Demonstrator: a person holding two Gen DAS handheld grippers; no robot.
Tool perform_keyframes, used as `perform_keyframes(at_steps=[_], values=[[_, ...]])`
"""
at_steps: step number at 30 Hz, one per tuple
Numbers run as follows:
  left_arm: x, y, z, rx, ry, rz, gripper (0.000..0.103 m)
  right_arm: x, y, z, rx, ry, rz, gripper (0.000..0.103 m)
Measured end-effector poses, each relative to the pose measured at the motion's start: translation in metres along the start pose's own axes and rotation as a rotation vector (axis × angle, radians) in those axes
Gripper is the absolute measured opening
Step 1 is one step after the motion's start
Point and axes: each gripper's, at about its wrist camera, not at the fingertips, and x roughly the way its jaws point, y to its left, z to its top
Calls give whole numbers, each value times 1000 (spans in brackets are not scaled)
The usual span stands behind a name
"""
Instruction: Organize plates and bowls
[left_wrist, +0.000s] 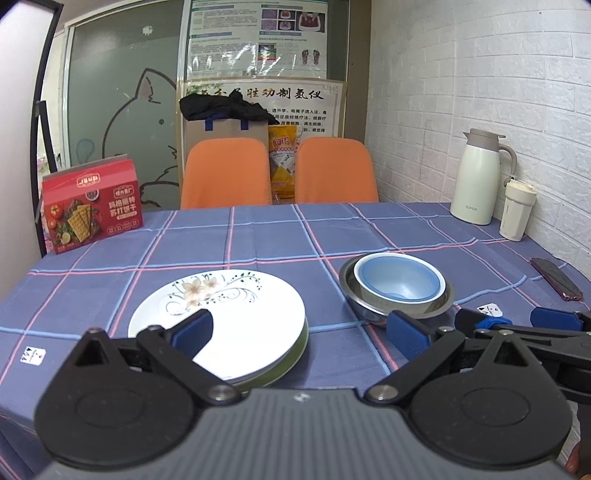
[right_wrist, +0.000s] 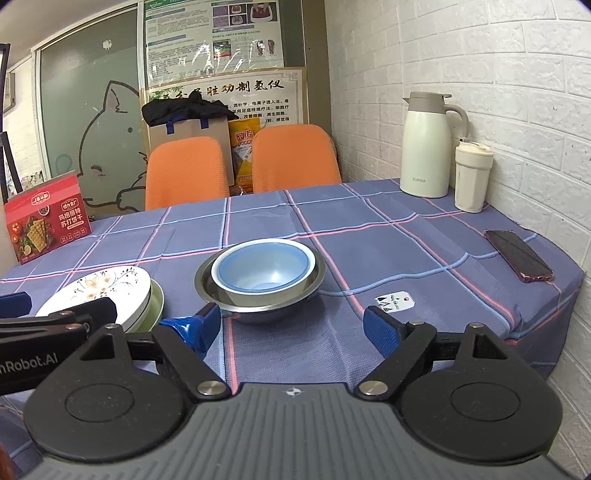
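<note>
Blue bowl (right_wrist: 264, 267) nested in steel bowl (right_wrist: 258, 306) | plates (left_wrist: 221, 317) stacked | both jaws released

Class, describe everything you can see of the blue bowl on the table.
The blue bowl is round, pale blue with a lighter rim, smooth and matte like plastic. It sits upright and empty, nested inside a wider steel bowl on the checked cloth, right of the plate stack. Only the steel bowl touches it; both grippers are open and apart from it.

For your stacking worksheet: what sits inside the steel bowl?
A blue bowl nests inside the steel bowl, looking empty. The steel bowl's floor beneath it is covered, so unseen.
</note>
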Motion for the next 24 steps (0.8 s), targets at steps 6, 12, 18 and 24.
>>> perform_keyframes(at_steps=[6,12,18,24], values=[[5,1,-1,-4,20,7,99,3,2,-2,-3,15,0,72],[7,-2,-14,15,47,4,99,9,1,-12,-9,42,-5,72],[7,-6,-39,41,102,-16,99,9,-4,-29,-12,82,-6,72],[3,-9,-53,55,122,-23,99,5,-5,-35,-13,93,-8,72]])
